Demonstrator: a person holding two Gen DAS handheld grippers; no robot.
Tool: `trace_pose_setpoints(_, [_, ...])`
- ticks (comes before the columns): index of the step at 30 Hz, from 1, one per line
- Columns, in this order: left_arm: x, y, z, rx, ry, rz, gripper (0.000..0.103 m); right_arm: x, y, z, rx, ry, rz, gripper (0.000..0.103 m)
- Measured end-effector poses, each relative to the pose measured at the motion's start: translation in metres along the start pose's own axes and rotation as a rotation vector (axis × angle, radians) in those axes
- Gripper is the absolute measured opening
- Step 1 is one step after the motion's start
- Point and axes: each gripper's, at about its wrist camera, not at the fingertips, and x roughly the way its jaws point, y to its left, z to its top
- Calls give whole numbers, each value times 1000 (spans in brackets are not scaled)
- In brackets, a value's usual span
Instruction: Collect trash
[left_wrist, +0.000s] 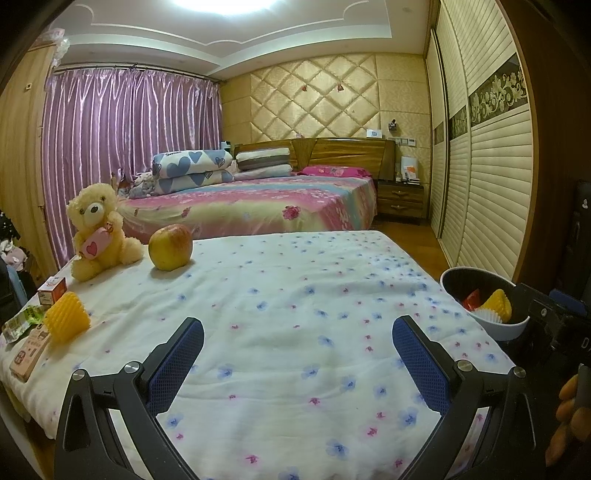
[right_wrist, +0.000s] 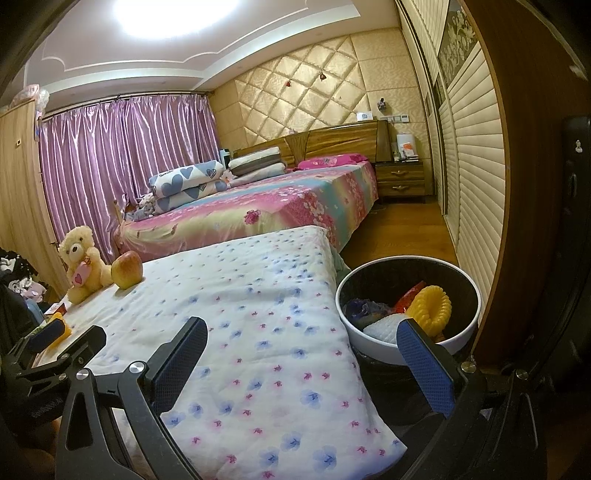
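A table under a white flowered cloth (left_wrist: 295, 314) fills both views. At its left edge lie a yellow foam fruit net (left_wrist: 66, 317), a green wrapper (left_wrist: 22, 321), a pink box (left_wrist: 29, 350) and a small red-and-white box (left_wrist: 51, 290). My left gripper (left_wrist: 297, 354) hovers open over the bare cloth, empty. A white bin with a black liner (right_wrist: 408, 314) stands at the table's right side and holds a yellow net (right_wrist: 434, 308), white foam and a red wrapper. My right gripper (right_wrist: 303, 354) is open and empty, its right finger in front of the bin rim.
A teddy bear (left_wrist: 98, 232) and an apple (left_wrist: 170, 247) sit at the table's far left. Beyond lies a bed (left_wrist: 251, 203) with folded quilts, a nightstand (left_wrist: 400, 197) and sliding wardrobe doors (left_wrist: 487, 177) on the right. A gloved hand (left_wrist: 570, 410) shows at the right edge.
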Motion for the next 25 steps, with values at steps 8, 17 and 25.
trace_pose_setpoints(8, [3, 1, 1, 2, 6, -5, 102, -3, 2, -2, 9, 12, 2, 103])
trace_pose_setpoints(17, [8, 1, 4, 5, 22, -20, 102, 3, 6, -3, 22, 48, 6, 103])
trace_pose_setpoints(25, [13, 1, 5, 8, 30, -29, 102, 17, -1, -1, 39, 94, 5, 103])
